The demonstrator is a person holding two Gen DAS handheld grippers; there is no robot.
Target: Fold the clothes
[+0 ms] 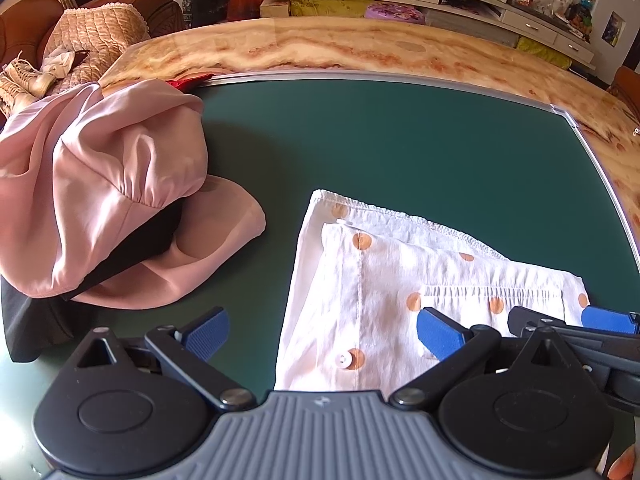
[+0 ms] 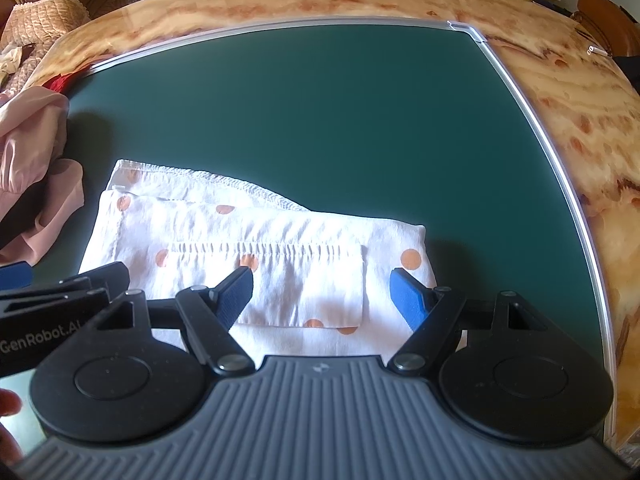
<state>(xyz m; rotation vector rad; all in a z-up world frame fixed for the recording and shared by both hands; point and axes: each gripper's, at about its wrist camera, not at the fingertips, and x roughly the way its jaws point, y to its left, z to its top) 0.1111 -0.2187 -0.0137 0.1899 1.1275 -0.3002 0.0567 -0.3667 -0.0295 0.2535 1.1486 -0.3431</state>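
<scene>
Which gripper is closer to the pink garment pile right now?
Left. The left gripper hangs open just beside the pink garment pile; the right gripper is open over the white dotted garment, farther off.

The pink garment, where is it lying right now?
The pink garment lies crumpled on the left side of the green mat in the left wrist view, left of the folded white polka-dot garment, partly over something black.

Two tools (image 1: 322, 330), perhaps three garments (image 1: 400, 280).
</scene>
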